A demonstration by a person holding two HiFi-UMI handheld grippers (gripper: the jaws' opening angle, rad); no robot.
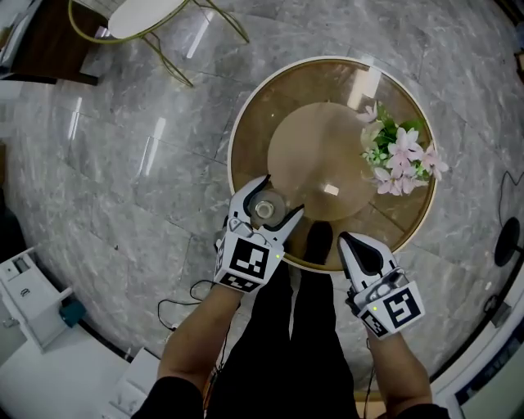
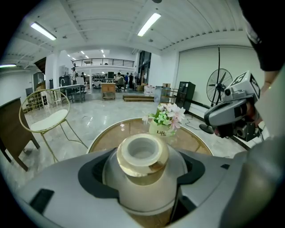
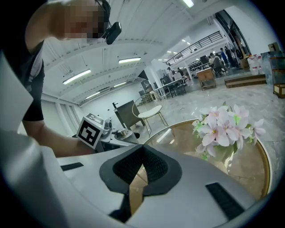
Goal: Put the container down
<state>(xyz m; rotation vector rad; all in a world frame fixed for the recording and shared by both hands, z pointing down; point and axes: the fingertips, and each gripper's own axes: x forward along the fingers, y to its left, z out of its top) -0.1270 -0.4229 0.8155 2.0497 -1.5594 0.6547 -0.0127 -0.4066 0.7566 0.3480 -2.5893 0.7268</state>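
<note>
A small pale container [image 1: 265, 209] with a gold-rimmed round mouth [image 2: 142, 155] sits between the jaws of my left gripper [image 1: 267, 204], which is shut on it at the near left edge of the round glass table [image 1: 246, 123]. In the left gripper view both jaws press against the container's body. My right gripper [image 1: 350, 241] hovers at the table's near edge, to the right of the left one. Its jaws meet at the tips with nothing between them [image 3: 141, 149].
A pot of pink and white flowers [image 1: 399, 154] stands at the table's right side [image 3: 227, 127]. A gold-framed chair [image 1: 143, 20] is beyond the table at the upper left. A standing fan [image 2: 219, 87] and a black round base [image 1: 507, 241] are to the right.
</note>
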